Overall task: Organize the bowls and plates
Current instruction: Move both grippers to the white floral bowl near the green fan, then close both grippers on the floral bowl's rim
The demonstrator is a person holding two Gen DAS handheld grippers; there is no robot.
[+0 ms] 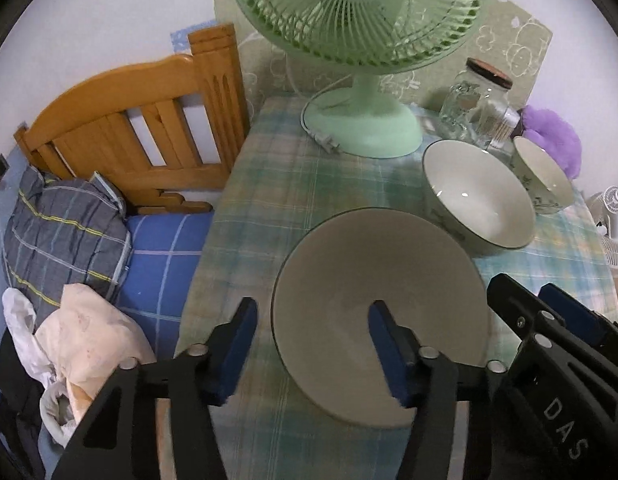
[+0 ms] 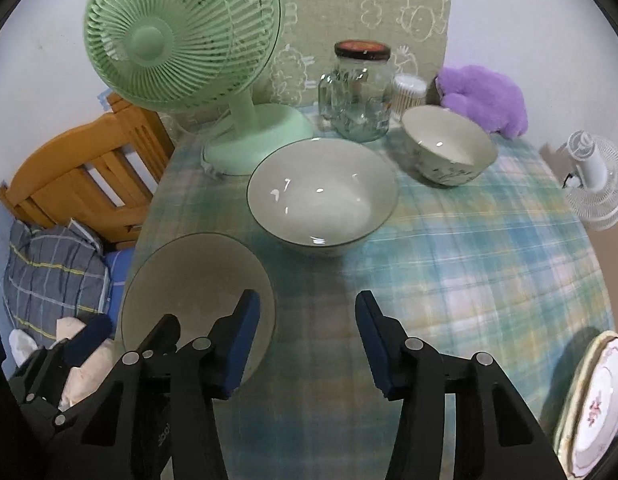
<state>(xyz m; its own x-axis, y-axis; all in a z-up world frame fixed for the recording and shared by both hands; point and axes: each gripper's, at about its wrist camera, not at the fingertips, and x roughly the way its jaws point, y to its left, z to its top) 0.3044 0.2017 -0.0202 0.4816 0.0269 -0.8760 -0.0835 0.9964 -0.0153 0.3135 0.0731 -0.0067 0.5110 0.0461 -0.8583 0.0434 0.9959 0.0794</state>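
A plain grey-white plate [image 1: 373, 300] lies on the checked tablecloth; it also shows in the right wrist view [image 2: 189, 292]. My left gripper [image 1: 313, 340] is open, its right finger over the plate, its left finger beside the plate's left rim. A large white bowl [image 2: 323, 194] stands behind the plate, also seen in the left wrist view [image 1: 479, 196]. A smaller patterned bowl [image 2: 449, 152] stands to its right. Flowered plates [image 2: 597, 404] are stacked at the table's right edge. My right gripper [image 2: 307, 344] is open and empty over bare cloth right of the plain plate.
A green desk fan [image 2: 181, 40] and a glass jar [image 2: 359, 92] stand at the back of the table [image 2: 469, 260]. A purple plush toy [image 2: 485, 96] lies back right. A wooden bed headboard [image 1: 141, 120] with pillows adjoins the table's left edge.
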